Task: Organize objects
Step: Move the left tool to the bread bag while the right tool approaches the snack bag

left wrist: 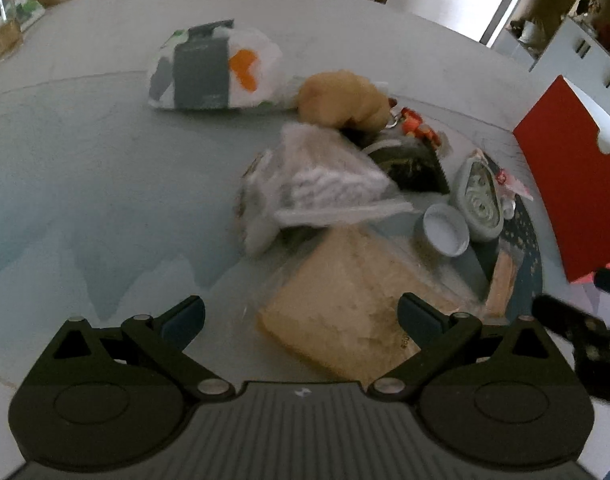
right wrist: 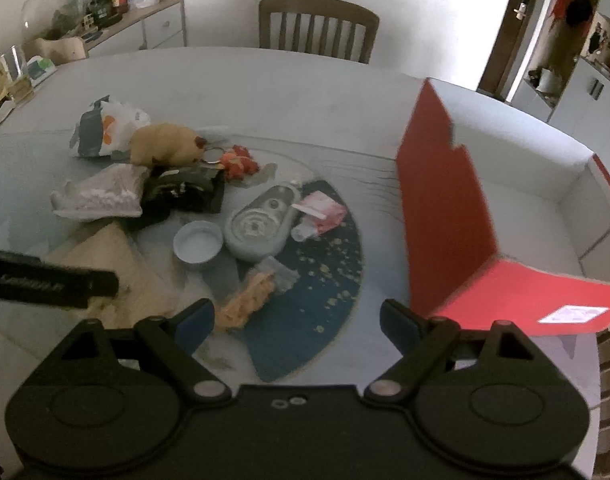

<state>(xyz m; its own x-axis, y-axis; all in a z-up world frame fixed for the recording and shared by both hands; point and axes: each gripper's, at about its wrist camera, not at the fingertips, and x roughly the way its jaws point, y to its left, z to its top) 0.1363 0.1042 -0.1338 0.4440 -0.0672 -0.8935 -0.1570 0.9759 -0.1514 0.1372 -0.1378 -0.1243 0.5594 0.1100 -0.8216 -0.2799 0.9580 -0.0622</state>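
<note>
So the stuff I'm sorting is a loose pile on the grey table (right wrist: 265, 80), sitting left of the red box (right wrist: 445, 216). There's a tan plush toy (right wrist: 165, 142), a clear bag with something white inside (right wrist: 101, 196), a dark crumpled packet (right wrist: 185, 190), a small orange toy on a key ring (right wrist: 239, 162), a little white bowl (right wrist: 197, 242), a grey oval case (right wrist: 257, 226), a pink-and-white wrapper (right wrist: 321, 212), and a flat beige packet (left wrist: 357, 320). Several of these lie on or beside a dark blue speckled mat (right wrist: 317, 280).

My left gripper (left wrist: 301, 316) hangs right above the beige packet, fingers spread wide, nothing between them. My right gripper (right wrist: 297, 320) is the same, fingers well apart and empty, over the near edge of the mat.

The left wrist view gets the beige packet and the white patterned bag (left wrist: 213, 68) with the grey and orange print up close, but only a red side of the box. The right wrist view looks down into the box: white inside, and the part I can see has nothing in it. It also catches a small orange snack bag (right wrist: 249, 296) on the mat, and the left gripper poking in from the left edge. The bowl looks empty too.
</note>
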